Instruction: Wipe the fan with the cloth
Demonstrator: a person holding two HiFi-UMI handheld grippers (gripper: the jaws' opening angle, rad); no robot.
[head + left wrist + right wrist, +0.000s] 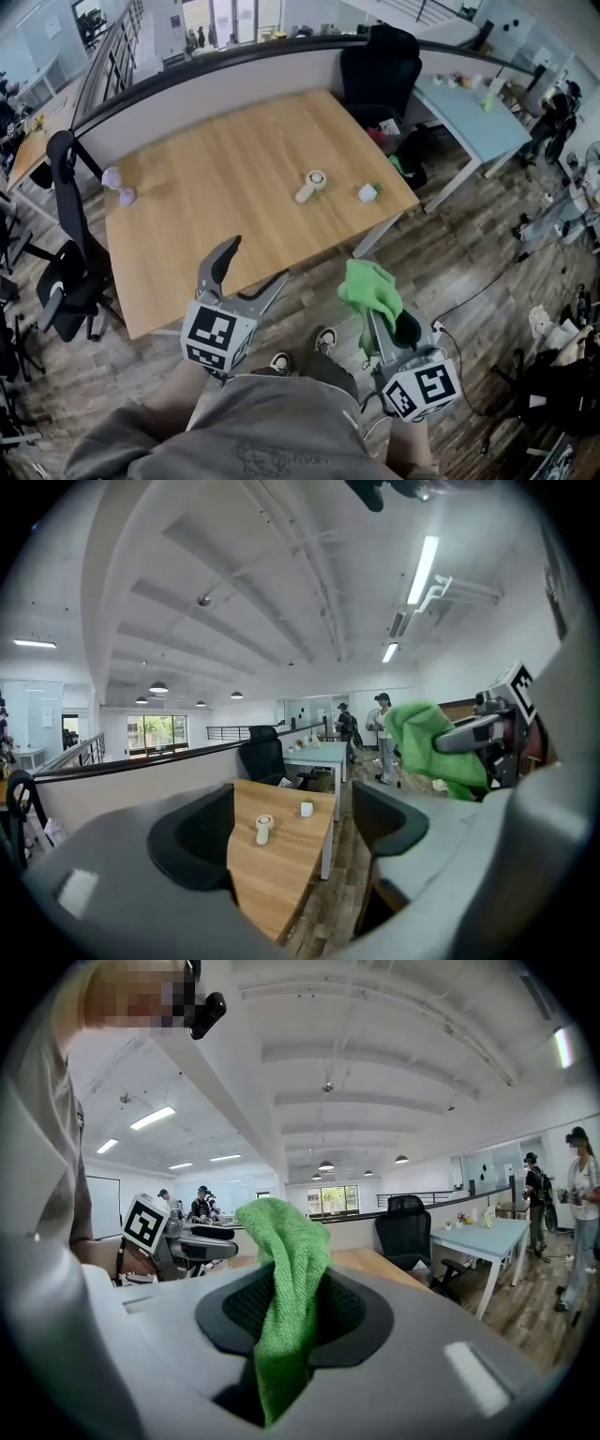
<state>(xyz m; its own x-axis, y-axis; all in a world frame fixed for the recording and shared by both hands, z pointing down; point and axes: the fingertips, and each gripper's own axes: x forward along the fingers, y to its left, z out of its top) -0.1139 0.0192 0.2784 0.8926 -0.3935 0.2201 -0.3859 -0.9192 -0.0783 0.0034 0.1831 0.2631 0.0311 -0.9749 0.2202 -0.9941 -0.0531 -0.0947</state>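
Right gripper (292, 1309), fingers closed on green cloth (369, 289), held above the floor, well apart from the handheld fan (310, 185), fan lying on wooden surface (216, 178), small potted plant (367, 192) near the fan's right, left gripper (255, 262), fingers apart, empty.

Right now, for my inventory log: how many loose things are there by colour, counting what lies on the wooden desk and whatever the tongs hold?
White: 2 (fan, small pot)
Lilac: 2 (small objects)
Green: 1 (cloth)
Total: 5
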